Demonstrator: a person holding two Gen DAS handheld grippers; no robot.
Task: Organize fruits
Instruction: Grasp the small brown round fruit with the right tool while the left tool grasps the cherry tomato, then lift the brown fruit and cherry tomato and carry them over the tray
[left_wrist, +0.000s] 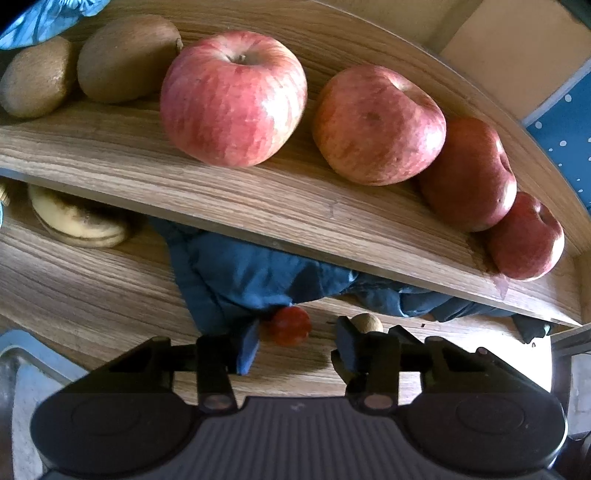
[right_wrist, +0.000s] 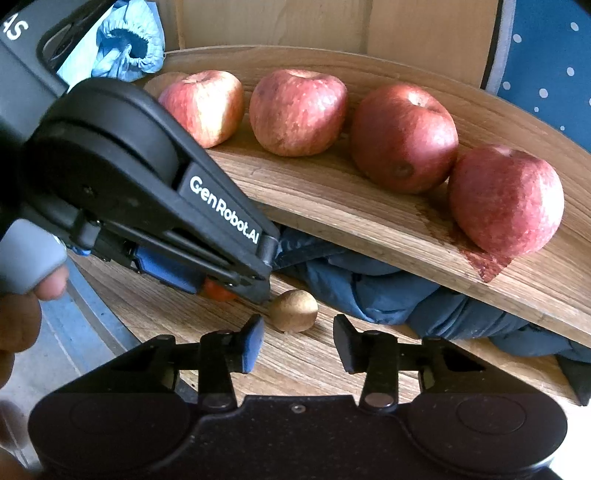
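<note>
Hovering low over the desk (left_wrist: 92, 288), the left gripper (left_wrist: 295, 345) has fingers spread around a small red fruit (left_wrist: 290, 325), not gripping. The right gripper (right_wrist: 298, 341) gapes empty before a kiwi (right_wrist: 294, 310). Four apples (right_wrist: 404, 138) line the shelf (right_wrist: 369, 218).

Blue cloth (left_wrist: 258, 273): lower shelf, tucked under upper shelf's front edge.
Crumpled light-blue cover (right_wrist: 125, 44): upper shelf's back-left corner.

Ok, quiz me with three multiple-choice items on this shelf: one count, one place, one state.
1. How many red apples sit on the upper wooden shelf? A two, B four, C six
2. The yellow banana lies: A on the lower wooden shelf, B among the apples, C on a plate
3. The right gripper fingers are: A shut, B open, C clamped on a kiwi

B, four stand in a row; A, it shows beneath the upper shelf; B, a wide gap separates them.
</note>
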